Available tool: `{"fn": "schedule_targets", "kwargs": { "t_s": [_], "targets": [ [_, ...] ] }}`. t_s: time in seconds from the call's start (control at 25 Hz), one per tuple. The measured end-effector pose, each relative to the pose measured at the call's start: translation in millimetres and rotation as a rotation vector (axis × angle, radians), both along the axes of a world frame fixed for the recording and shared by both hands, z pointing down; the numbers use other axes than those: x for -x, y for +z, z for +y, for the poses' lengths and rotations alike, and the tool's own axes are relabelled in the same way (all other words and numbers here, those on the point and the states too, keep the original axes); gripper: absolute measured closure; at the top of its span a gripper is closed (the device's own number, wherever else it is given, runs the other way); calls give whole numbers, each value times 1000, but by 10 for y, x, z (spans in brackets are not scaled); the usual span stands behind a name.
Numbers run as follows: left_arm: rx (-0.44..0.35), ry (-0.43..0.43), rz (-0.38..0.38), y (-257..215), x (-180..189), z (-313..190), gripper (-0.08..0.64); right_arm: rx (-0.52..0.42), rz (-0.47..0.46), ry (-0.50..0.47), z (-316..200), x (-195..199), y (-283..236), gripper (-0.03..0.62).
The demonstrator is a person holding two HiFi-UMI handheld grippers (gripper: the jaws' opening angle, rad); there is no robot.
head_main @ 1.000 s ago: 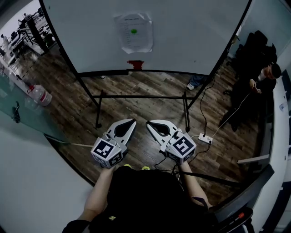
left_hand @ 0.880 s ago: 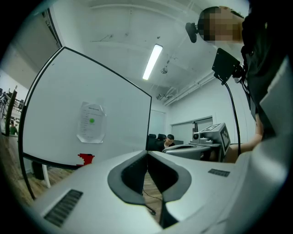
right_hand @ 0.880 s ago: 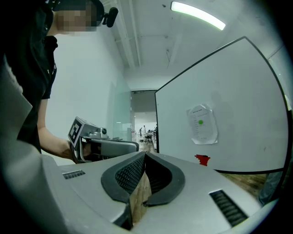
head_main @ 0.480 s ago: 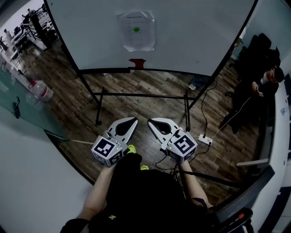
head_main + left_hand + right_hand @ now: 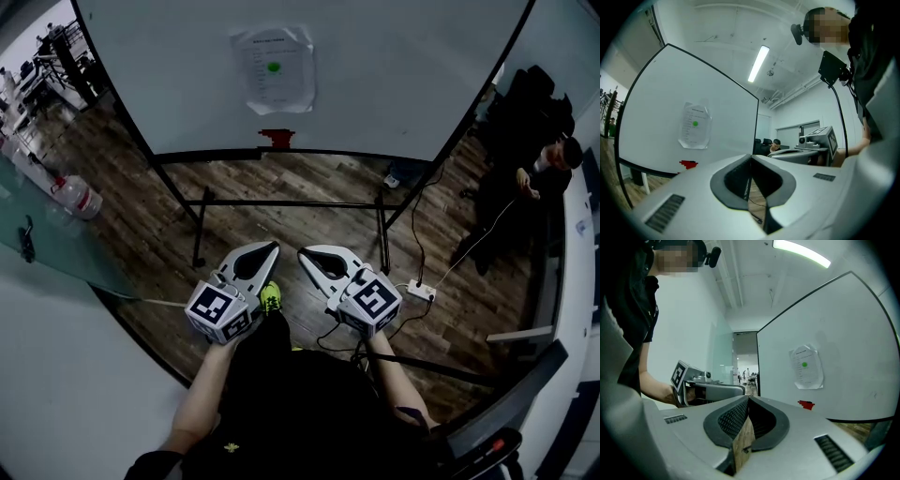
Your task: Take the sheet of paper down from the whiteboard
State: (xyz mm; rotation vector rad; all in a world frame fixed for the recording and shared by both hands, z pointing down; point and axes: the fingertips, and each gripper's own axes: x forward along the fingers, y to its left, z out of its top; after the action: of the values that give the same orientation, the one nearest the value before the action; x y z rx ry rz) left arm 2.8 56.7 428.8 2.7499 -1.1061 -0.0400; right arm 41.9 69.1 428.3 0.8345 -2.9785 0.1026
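Sheet (image 5: 279, 89) print too small to read; whiteboard (image 5: 403, 75) top cropped.

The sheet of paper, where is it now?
In the head view the sheet hangs on the whiteboard, top centre-left, just above a red object at the board's lower edge.

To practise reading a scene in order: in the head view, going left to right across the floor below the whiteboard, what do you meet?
From the left: water bottle → left gripper → right gripper → power strip → seated person.
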Motion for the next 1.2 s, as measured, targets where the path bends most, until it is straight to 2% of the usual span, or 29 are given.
{"fn": "schedule_targets", "kwargs": {
  "t_s": [0.16, 0.36, 0.64, 0.8, 1.2],
  "targets": [
    [-37, 16, -8, -41, -10, -232, 532, -5, 1, 21, -239, -16, -2, 583],
    [2, 6, -13, -10, 11, -503, 533, 15, 2, 41, -521, -15, 43, 583],
    [-29, 38, -27, 54, 84, -991, 533, 36, 6, 71, -1056, 35, 71, 583],
    [-3, 35, -36, 50, 165, -1321, 532, 44, 14, 82, -1375, 126, 74, 583],
    [-12, 85, -31, -3, 346, -2034, 534, 36, 24, 106, -2115, 432, 34, 583]
  ]
}}
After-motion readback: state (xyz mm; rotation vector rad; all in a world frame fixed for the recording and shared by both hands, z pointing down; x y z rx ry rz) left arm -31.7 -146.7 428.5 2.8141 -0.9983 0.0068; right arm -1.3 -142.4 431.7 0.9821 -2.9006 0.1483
